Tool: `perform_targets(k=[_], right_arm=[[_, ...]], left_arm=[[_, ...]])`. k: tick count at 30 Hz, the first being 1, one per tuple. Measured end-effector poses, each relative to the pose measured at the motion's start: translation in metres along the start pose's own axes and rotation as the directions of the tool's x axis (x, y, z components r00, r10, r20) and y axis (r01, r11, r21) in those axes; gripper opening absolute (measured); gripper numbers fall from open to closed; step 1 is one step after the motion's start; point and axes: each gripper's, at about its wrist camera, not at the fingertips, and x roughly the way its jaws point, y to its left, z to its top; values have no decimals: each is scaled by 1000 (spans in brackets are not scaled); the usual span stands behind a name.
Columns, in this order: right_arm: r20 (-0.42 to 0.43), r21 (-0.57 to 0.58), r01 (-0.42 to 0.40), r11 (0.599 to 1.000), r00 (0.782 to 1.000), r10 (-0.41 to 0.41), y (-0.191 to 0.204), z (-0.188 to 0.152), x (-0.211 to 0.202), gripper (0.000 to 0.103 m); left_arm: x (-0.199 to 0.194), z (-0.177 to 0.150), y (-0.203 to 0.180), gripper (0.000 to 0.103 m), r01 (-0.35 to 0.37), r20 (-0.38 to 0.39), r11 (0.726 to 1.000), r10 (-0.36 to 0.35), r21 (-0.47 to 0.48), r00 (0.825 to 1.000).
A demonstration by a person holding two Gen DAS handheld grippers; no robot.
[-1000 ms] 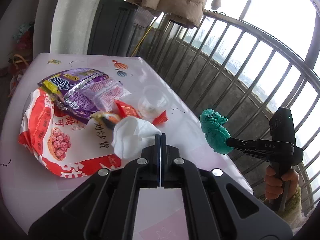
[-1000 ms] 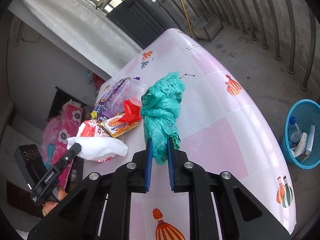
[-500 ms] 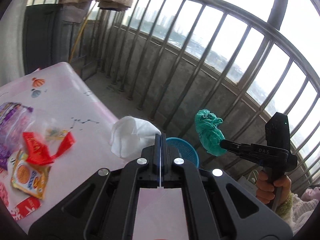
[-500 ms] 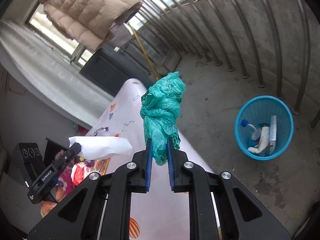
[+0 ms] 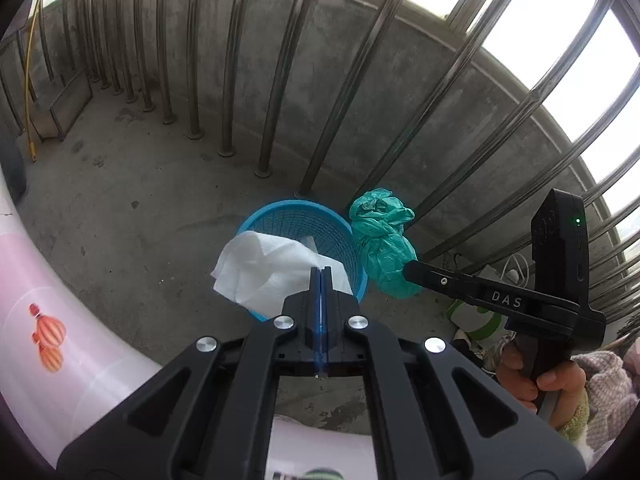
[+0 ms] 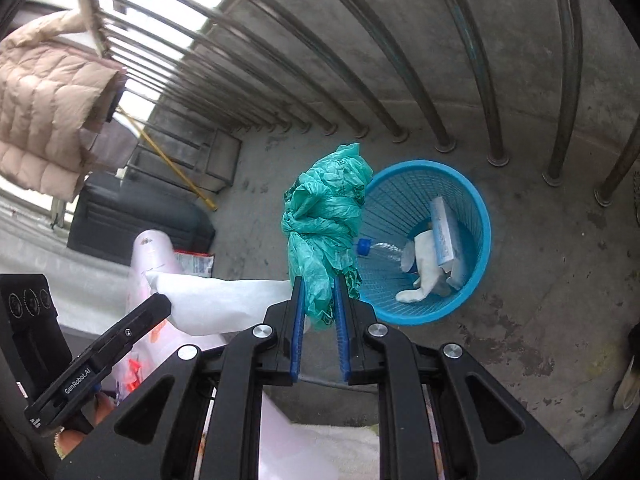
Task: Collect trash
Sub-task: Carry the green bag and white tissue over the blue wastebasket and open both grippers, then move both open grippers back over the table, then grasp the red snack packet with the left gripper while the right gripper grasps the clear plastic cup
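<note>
My left gripper (image 5: 321,270) is shut on a white tissue (image 5: 268,270), held in the air over the near side of a blue mesh trash basket (image 5: 298,216) on the concrete floor. My right gripper (image 6: 318,280) is shut on a crumpled green plastic bag (image 6: 324,216), held above the basket's (image 6: 472,208) left rim. The basket holds a plastic bottle (image 6: 372,246), a white-blue box (image 6: 442,230) and white paper. Each gripper shows in the other's view: the right (image 5: 408,268) with the green bag (image 5: 380,244), the left (image 6: 160,306) with the tissue (image 6: 216,300).
A steel balcony railing (image 5: 280,80) and concrete wall stand right behind the basket. The pink patterned table's edge (image 5: 52,320) curves at the lower left. A beige down jacket (image 6: 44,112) hangs on the rail, with a dark cabinet (image 6: 132,216) beneath.
Both grippers swung from over the table to the floor side and tilted down. The tissue and green bag now hang over the blue basket, nearer than half a second ago.
</note>
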Motion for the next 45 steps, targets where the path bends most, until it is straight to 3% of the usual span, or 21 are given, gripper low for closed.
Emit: perform_targets(k=[3, 5, 6, 9, 12, 16, 24, 29, 35, 41, 43, 45], right_arm=[[-3, 46, 24, 999, 1000, -24, -22, 15, 27, 21], [-18, 71, 49, 996, 999, -48, -39, 26, 50, 31], [-24, 89, 62, 994, 998, -60, -47, 31, 59, 33], [-57, 127, 112, 986, 993, -105, -67, 39, 81, 39], [-59, 147, 108, 983, 993, -100, -74, 37, 82, 43], [-37, 127, 110, 986, 994, -106, -71, 31, 72, 48], [3, 31, 72, 997, 997, -72, -34, 23, 35, 48], [9, -94, 20, 995, 1000, -19, 14, 16, 7, 53], [-17, -242, -85, 967, 996, 84, 84, -4, -14, 56], [-123, -361, -204, 910, 978, 171, 160, -34, -9, 56], [-162, -400, -237, 885, 969, 186, 186, -46, -3, 56], [-205, -432, -270, 861, 958, 198, 212, -59, 6, 56]], left_arm=[[36, 14, -1, 2, 6, -61, 1000, -5, 7, 998], [59, 20, 0, 27, 0, -101, 1000, -1, -1, 995], [67, 23, 1, 33, -10, -109, 1000, 10, -5, 994], [76, 25, 3, 36, -27, -110, 1000, 25, -11, 994], [64, 21, 6, 40, -4, -78, 1000, 2, -31, 997], [42, 19, 6, 42, -22, -18, 1000, 22, -14, 1000], [-49, -10, 19, 44, -45, 136, 998, 52, -54, 989], [-121, -56, 48, 45, -91, 253, 987, 123, -131, 960], [-202, -127, 96, 45, -166, 358, 942, 269, -292, 894], [-264, -202, 161, 45, -157, 402, 844, 397, -513, 825], [-277, -226, 183, 45, -136, 398, 804, 424, -579, 813], [-285, -242, 205, 44, -108, 392, 773, 431, -625, 813]])
